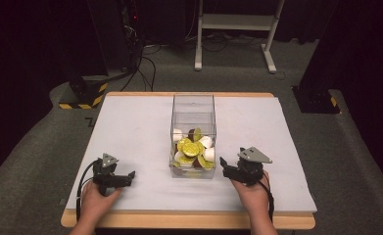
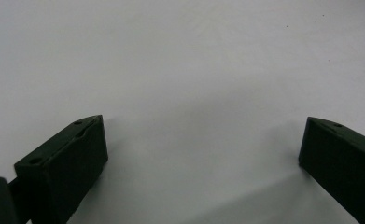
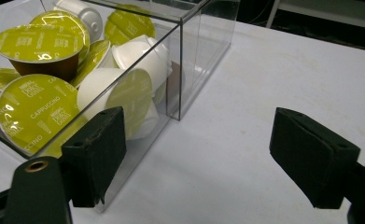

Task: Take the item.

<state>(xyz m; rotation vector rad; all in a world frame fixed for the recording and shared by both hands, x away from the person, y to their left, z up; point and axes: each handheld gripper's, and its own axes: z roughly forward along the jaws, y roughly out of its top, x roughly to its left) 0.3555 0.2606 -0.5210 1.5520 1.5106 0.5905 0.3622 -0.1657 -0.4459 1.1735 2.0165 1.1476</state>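
High view: clear rectangular plastic box [image 1: 193, 132], long axis running away from the person, heaped at its near end with green-lidded coffee capsules [image 1: 191, 149], table centre; right gripper [image 1: 229, 169] just beside its near corner, nearer, released; left gripper [image 1: 125, 177] well apart, released, empty.

White table [image 1: 130, 127], clear box [image 1: 193, 105]

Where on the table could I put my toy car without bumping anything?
Bare patches: left of the clear box, up to the table edge, and right of it. Crowded: the box's near end, full of coffee capsules, with the left tongs and right tongs nearby.
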